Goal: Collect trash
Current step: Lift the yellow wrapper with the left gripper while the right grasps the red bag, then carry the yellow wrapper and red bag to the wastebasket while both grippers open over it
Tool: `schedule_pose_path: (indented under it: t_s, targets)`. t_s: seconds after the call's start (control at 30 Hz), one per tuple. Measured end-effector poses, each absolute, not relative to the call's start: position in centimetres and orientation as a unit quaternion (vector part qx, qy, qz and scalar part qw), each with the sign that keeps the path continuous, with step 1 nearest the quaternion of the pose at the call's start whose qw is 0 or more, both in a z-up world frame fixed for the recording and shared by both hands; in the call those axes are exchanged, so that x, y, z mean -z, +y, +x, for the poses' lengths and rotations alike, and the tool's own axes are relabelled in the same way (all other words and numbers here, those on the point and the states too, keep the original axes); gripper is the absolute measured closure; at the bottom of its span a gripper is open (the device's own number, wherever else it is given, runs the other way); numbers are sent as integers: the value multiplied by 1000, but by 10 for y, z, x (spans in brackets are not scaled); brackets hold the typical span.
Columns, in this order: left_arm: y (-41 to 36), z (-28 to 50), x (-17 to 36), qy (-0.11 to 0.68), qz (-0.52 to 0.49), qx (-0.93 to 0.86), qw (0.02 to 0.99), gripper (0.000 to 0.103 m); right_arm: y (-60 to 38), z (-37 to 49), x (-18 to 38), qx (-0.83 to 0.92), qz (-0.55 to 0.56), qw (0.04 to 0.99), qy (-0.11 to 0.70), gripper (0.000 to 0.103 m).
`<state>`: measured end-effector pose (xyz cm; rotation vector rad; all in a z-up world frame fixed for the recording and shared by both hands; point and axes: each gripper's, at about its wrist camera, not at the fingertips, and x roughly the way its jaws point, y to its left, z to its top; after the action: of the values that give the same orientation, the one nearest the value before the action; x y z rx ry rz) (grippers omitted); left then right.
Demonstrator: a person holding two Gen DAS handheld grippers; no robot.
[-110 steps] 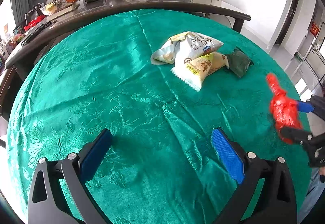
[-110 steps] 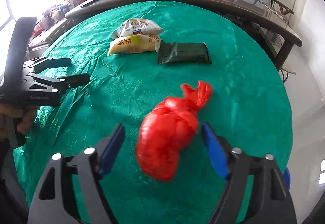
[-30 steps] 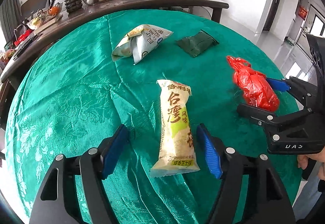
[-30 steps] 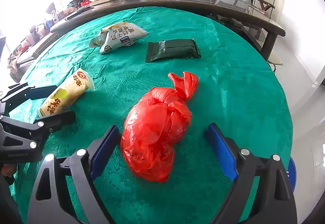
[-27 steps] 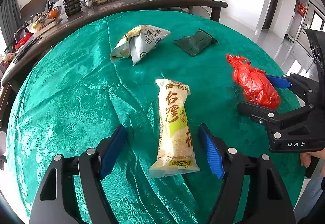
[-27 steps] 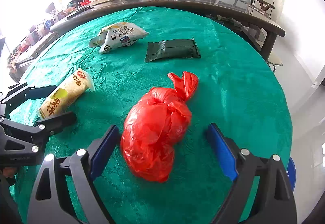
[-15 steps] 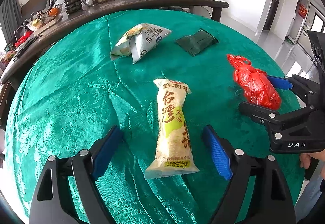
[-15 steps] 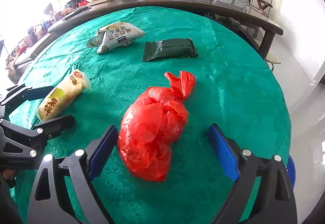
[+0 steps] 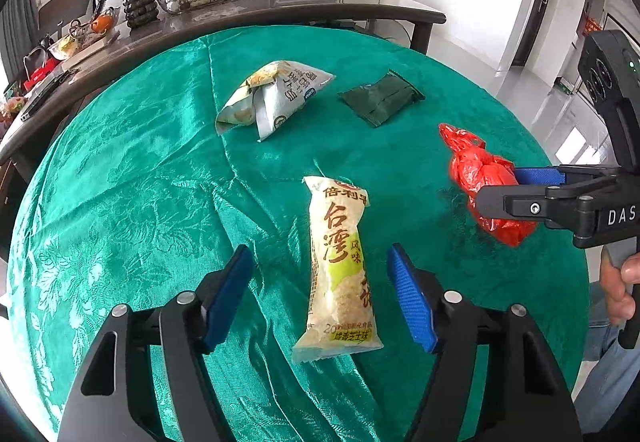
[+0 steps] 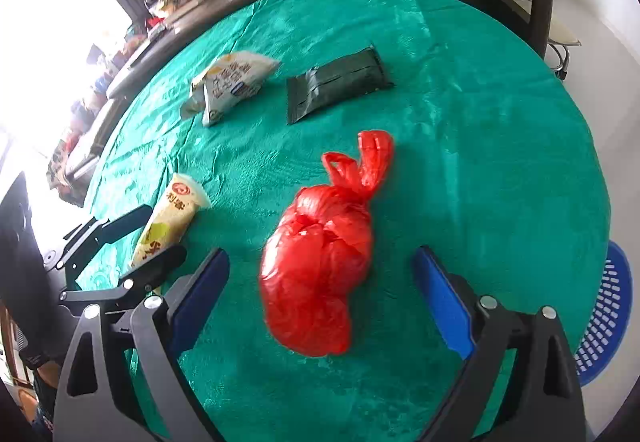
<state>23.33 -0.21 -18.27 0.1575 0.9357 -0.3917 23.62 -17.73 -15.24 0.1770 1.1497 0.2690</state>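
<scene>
Left gripper (image 9: 320, 294), jaws just closing yet clear, is straddling snack packet (image 9: 340, 262) lying lengthwise between them.

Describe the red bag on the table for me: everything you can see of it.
The red bag is thin, crinkled plastic, stuffed into a lumpy bundle and knotted at the top, its two handle loops sticking out toward the table's middle. It lies on its side on the green tablecloth near the edge, between the open jaws of the right gripper; neither blue pad presses on it.
</scene>
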Motion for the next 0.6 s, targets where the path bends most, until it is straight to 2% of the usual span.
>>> schedule_pose_path:
  t_s: [0.07, 0.1, 0.13, 0.17, 0.23, 0.27, 0.6]
  targets:
    - [-1, 233, 182, 451, 73, 186, 870, 44, -173, 236, 151, -121, 64, 832, 537, 15]
    - [-1, 232, 182, 451, 72, 187, 870, 49, -171, 237, 152, -119, 56, 833, 537, 27]
    - [-1, 232, 182, 452, 71, 187, 869, 53, -171, 237, 154, -120, 51, 831, 540, 50]
    - [-1, 231, 182, 454, 70, 190, 868, 63, -172, 236, 154, -118, 52, 831, 541, 57]
    - [-1, 231, 183, 457, 65, 197, 865, 83, -177, 232, 150, -121, 58, 837, 530, 59]
    - [-1, 231, 183, 457, 63, 197, 865, 85, -179, 230, 147, -121, 60, 841, 524, 59]
    - [-3, 220, 167, 428, 30, 225, 875, 88, -201, 214, 129, -145, 73, 853, 496, 59]
